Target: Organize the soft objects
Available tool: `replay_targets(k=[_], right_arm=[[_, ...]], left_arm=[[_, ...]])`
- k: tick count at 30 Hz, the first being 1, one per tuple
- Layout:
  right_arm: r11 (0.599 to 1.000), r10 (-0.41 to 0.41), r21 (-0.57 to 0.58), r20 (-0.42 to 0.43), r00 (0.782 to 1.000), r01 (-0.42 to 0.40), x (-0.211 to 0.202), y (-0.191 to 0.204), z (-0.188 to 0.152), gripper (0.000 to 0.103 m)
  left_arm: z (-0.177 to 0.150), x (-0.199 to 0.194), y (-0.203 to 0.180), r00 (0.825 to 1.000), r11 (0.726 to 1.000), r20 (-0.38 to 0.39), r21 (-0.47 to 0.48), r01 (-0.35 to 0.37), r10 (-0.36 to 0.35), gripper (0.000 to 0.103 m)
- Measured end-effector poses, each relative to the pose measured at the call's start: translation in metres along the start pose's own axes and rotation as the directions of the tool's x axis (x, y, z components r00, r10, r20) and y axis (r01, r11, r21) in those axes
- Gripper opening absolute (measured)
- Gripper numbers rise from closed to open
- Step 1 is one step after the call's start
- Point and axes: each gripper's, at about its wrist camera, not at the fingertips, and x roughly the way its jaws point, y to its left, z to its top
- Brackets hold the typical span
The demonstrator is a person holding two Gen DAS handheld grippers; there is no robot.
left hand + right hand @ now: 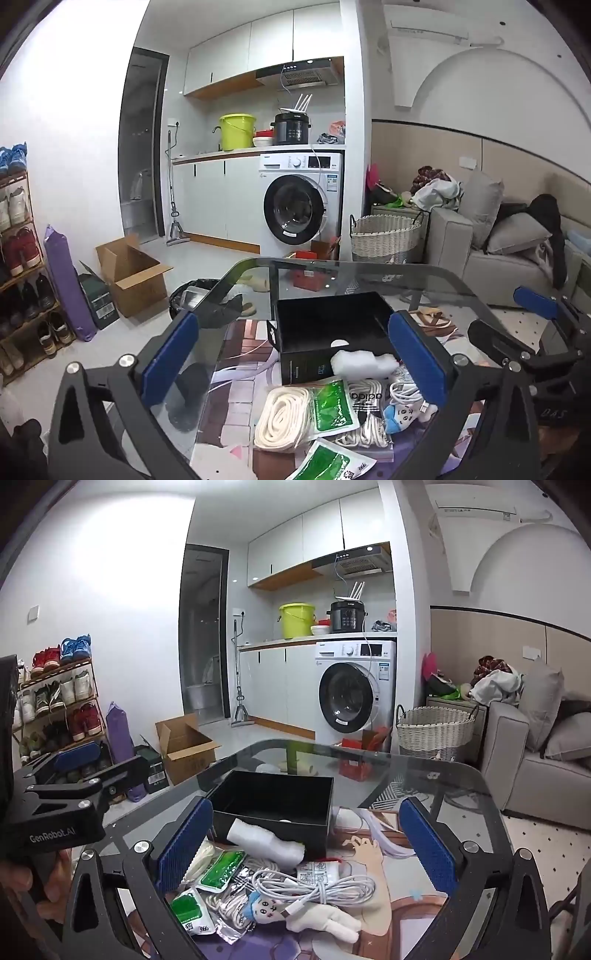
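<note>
Left gripper (295, 354): held with blue-padded jaws spread wide; nothing is gripped.
Right gripper (306, 843): likewise spread wide and empty, seen at the right edge of the left wrist view.
Soft pile: a white crinkled plastic-wrapped roll (267, 843), green-and-white sachets (221, 869), a coiled white charging cable (314, 886) and a small plush doll with a blue cap (295, 914) are heaped on the glass table (424, 775).
Pile from fingers: it lies just ahead of and below both pairs, framed between the right fingers, and toward the right-hand finger of the left pair.
Open black rectangular box (273, 801): empty, standing just beyond the pile, touched by the roll.
Roll axis: it runs across the right fingers' gap, tilted slightly.
Nearer hand: judged to be the right, since the pile is centred there.
Coiled cream rope (280, 417): nearest the left fingers.
</note>
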Motion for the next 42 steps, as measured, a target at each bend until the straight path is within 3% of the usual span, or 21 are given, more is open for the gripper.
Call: replay_targets(k=[21, 42], right_arm=[[1.000, 0.011, -0.026, -0.002, 1.000, -0.011, 0.003, 0.006, -0.002, 0.103], [0.999, 0.010, -0.032, -0.001, 1.000, -0.010, 0.007, 0.008, -0.007, 0.103]], left_arm=[[-0.002, 0.007, 0.000, 0.999, 0.999, -0.022, 0.019, -0.046, 0.046, 0.103], [0.000, 0.008, 0.004, 0.998, 0.999, -0.043, 0.011, -0.046, 0.046, 0.103]])
